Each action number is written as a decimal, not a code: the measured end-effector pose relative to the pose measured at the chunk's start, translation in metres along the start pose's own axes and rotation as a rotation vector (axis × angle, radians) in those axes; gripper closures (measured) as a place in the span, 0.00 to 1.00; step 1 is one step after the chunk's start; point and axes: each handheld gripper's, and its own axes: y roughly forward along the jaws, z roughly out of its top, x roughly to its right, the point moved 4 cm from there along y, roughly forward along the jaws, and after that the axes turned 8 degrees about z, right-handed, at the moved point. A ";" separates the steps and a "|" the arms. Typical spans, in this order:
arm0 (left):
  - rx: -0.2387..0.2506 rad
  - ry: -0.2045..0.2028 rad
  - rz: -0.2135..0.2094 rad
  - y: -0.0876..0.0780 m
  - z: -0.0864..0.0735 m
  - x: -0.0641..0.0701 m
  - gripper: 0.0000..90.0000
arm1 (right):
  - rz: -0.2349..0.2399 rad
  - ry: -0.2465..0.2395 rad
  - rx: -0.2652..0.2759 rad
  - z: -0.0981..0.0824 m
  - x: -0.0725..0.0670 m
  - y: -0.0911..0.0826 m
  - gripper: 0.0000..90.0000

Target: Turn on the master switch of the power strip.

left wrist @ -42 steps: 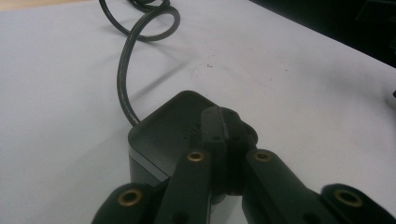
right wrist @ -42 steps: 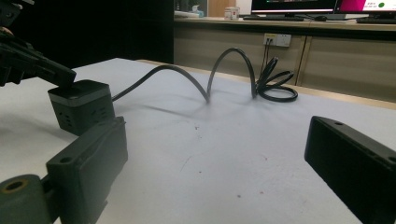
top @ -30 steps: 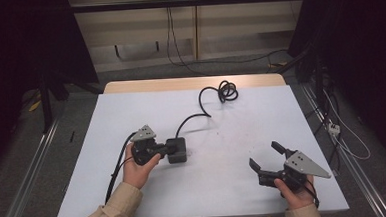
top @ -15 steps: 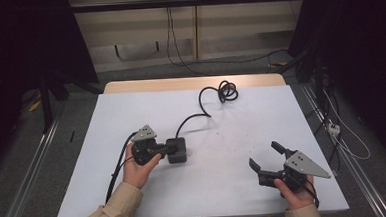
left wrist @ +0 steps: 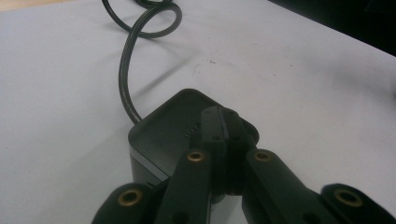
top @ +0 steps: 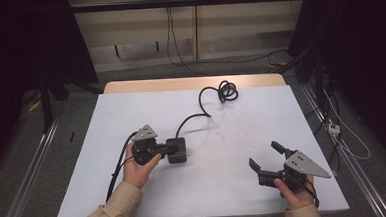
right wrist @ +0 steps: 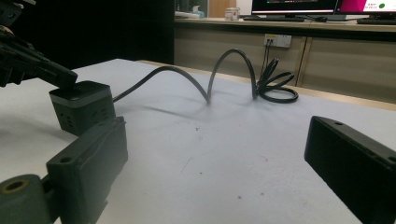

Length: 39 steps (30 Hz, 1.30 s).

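Resting on the white table [top: 135,191], the black power cube [top: 176,150] sits left of centre, its cord [top: 194,117] rising from the far side, arching once and ending in a loose coil [top: 226,91] near the table's far edge. In the right gripper view the cube [right wrist: 83,106] looks tipped, one lower edge lifted off the surface, socket holes facing the camera

Left gripper [top: 164,149] reaches the cube from its left side. In the left gripper view the jaws stand pressed together, tips lying on the cube's top face [left wrist: 168,128]; nothing sits between them, so this reads as a press or a pin on the top, not a grasp around the body. Whether the tips pinch some small ridge there, cannot tell

Right gripper [top: 266,157] hovers well to the right of the cube, near the front right part of the table, fingers [right wrist: 88,158] wide apart and holding nothing, pointed back toward the cube and cord

Judgement: step in hand is steadying the cube with the left tool while the right one lines up. Next move likely calls for the right gripper to travel toward the cube, or to the cord just beyond it, keeping its jaws spread until they straddle the target, then closing. Left must hold pressure so the tipped cube does not skid or roll away from the approach
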 end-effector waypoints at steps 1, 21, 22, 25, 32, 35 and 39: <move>0.000 0.000 0.001 0.000 0.000 0.000 1.00 | 0.000 0.000 0.000 0.000 0.000 0.000 0.06; -0.005 0.006 0.009 0.000 0.000 0.001 1.00 | 0.001 0.001 -0.001 0.000 0.000 0.000 0.06; -0.010 0.014 0.015 0.000 0.001 0.001 1.00 | 0.001 0.001 -0.001 0.000 0.000 0.000 0.06; -0.016 0.012 0.019 0.000 0.001 0.002 1.00 | 0.002 -0.002 0.000 0.000 0.000 0.000 0.06; -0.024 0.019 0.027 0.001 0.001 0.003 1.00 | 0.003 -0.002 0.000 0.001 -0.001 0.001 0.06; -0.022 0.020 0.027 0.000 0.001 0.003 1.00 | 0.004 -0.002 -0.001 0.000 -0.001 0.001 0.06; -0.022 0.018 0.028 0.000 0.001 0.003 1.00 | 0.004 -0.002 -0.003 0.000 -0.001 0.001 0.06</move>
